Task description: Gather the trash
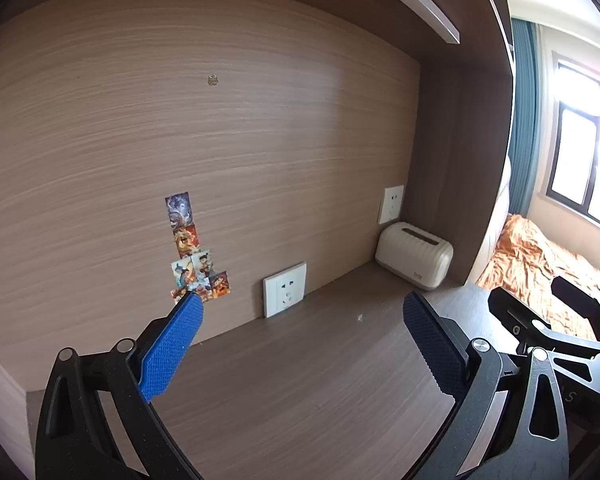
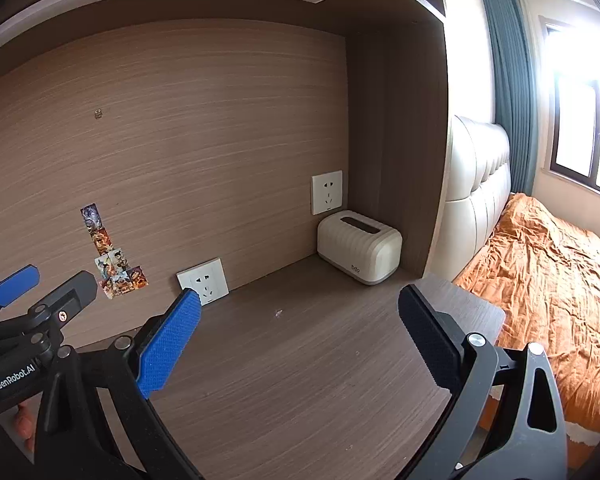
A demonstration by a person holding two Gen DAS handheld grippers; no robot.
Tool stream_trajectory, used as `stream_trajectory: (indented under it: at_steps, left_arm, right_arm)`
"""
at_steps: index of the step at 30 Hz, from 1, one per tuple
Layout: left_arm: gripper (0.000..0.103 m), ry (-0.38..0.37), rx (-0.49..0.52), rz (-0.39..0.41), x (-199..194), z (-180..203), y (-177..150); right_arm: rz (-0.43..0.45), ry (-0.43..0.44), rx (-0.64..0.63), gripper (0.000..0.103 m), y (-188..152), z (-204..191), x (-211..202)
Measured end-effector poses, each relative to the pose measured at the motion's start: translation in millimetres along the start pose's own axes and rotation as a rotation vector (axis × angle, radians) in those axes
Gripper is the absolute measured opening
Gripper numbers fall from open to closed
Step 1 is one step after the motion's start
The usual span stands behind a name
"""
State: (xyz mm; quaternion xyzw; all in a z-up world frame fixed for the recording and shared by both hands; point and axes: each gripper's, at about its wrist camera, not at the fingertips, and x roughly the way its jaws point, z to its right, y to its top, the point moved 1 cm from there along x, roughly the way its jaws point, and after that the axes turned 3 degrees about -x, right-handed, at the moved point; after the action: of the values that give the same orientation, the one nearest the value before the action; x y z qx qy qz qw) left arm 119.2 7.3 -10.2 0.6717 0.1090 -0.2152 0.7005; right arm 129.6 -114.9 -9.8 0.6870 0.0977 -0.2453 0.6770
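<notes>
Trash here seems to amount to one small pale scrap lying on the desk, far from the grippers and nearer the back wall, to the left of the cream tissue box; it is too small to say what it is, perhaps a crumb of paper.

Going from large to small: the desk is broad and bare around the scrap. The tissue box sits in the far right corner against the side panel. Two wall sockets sit low on the back wall, with a column of picture stickers to the left.

The right gripper stands wide open, holding nothing, and the left gripper likewise gapes wide and empty, both above the near desk.

The risk is the scrap's size: wide flat pads may close without catching it, or push it along the wood toward the wall. The two grippers are close together, so they could knock each other when one reaches.
</notes>
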Motion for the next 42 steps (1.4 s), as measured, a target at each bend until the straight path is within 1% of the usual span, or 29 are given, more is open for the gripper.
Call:
stream_trajectory:
  at_steps: [13, 27, 36, 42]
  left_arm:
    - [0.098, 0.001, 0.01, -0.019, 4.0, 2.7, -0.3]
    - [0.098, 0.009, 0.003, -0.023, 6.2, -2.3, -0.3]
    - [0.098, 0.015, 0.004, -0.015, 5.9, -4.0, 0.7]
    - [0.098, 0.015, 0.033, 0.002, 3.7, -0.8, -0.1]
  right_arm:
    - [-0.016, -0.008, 0.016, 0.098, -0.6, 0.1, 4.7]
    - [-0.008, -0.028, -0.01, 0.098, -1.4, -6.9, 4.4]
    - [-0.009, -0.032, -0.016, 0.098, -0.3, -8.6, 5.7]
    - [-0.011, -0.031, -0.008, 0.098, -0.5, -8.3, 6.6]
